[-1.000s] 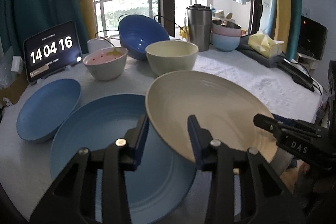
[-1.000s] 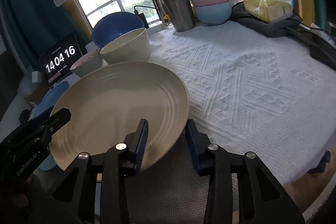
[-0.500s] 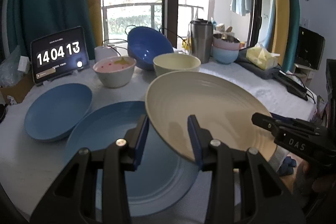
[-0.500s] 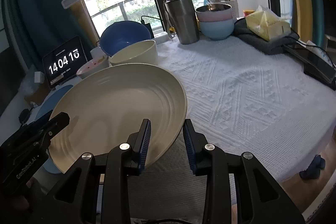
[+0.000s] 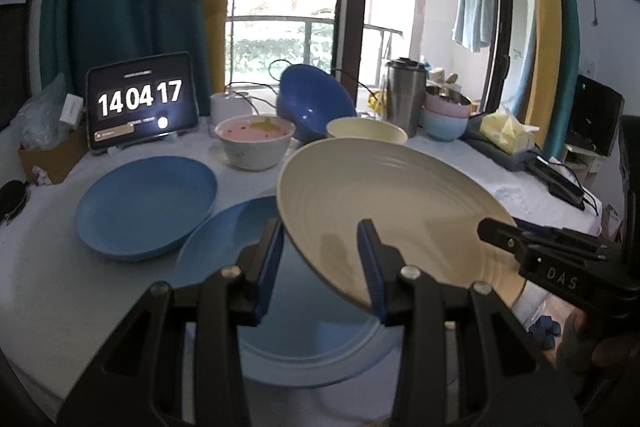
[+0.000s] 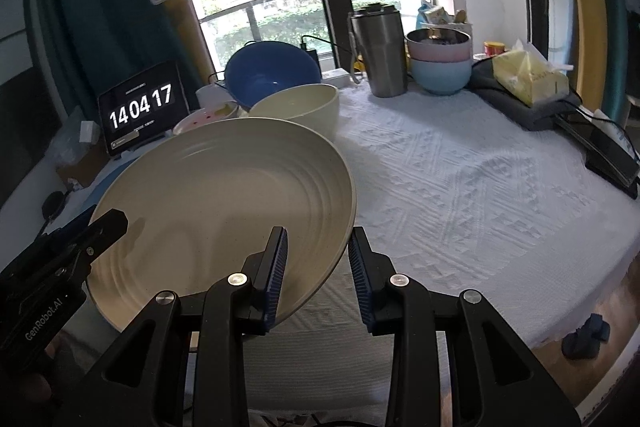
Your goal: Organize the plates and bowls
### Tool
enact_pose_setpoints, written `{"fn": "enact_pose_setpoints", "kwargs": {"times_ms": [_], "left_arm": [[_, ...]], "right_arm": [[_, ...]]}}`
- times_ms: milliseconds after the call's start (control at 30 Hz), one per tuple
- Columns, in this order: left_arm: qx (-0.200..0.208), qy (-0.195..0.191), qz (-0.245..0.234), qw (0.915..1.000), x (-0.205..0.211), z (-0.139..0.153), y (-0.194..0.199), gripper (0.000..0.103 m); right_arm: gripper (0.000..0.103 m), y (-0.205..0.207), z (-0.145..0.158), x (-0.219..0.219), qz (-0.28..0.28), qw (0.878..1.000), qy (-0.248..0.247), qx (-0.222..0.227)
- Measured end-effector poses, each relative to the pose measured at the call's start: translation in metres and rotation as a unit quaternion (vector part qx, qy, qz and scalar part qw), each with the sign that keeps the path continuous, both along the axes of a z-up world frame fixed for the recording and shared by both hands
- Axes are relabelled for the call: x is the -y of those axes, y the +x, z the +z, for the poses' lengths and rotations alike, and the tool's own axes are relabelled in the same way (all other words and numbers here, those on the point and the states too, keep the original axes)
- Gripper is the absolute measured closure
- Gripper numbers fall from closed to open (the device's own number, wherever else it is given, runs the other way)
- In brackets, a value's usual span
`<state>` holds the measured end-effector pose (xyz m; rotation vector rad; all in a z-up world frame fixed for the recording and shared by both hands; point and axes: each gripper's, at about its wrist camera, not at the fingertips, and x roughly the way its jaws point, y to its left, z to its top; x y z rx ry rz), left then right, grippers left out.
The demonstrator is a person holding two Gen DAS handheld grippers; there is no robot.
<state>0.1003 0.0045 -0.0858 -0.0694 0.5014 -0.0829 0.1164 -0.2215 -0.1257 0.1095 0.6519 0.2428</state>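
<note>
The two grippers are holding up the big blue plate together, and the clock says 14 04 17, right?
Not quite. The plate held up by the left gripper and right gripper is the cream plate, not a blue one. The big blue plate lies on the table below it, as the left wrist view shows. The clock does say 14 04 17.

Bare white tablecloth (image 6: 480, 195) right — bowls (image 6: 294, 107) crowd the left.

The tablet (image 5: 143, 101) reads "14 04 17", the right tool (image 5: 562, 269) "DAS", the left tool (image 6: 44, 323) "GenRobot.AI".
</note>
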Motion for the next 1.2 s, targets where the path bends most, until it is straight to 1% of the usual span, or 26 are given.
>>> {"fn": "enact_pose_setpoints", "kwargs": {"times_ms": [533, 833, 967, 1200], "left_arm": [[-0.009, -0.015, 0.045, 0.9988, -0.043, -0.015, -0.008, 0.064], [-0.02, -0.014, 0.063, 0.9977, -0.059, -0.022, -0.01, 0.064], [-0.036, -0.016, 0.071, 0.9967, -0.065, -0.03, -0.008, 0.064], [-0.079, -0.019, 0.081, 0.9934, -0.071, -0.046, 0.004, 0.063]], "right_arm": [[0.069, 0.006, -0.003, -0.053, 0.041, 0.999, -0.024, -0.01], [0.069, 0.01, -0.009, -0.071, 0.057, 0.998, -0.03, -0.018], [0.069, 0.011, -0.013, -0.079, 0.064, 0.997, -0.032, -0.022], [0.069, 0.014, -0.017, -0.085, 0.068, 0.997, -0.034, -0.028]]}}
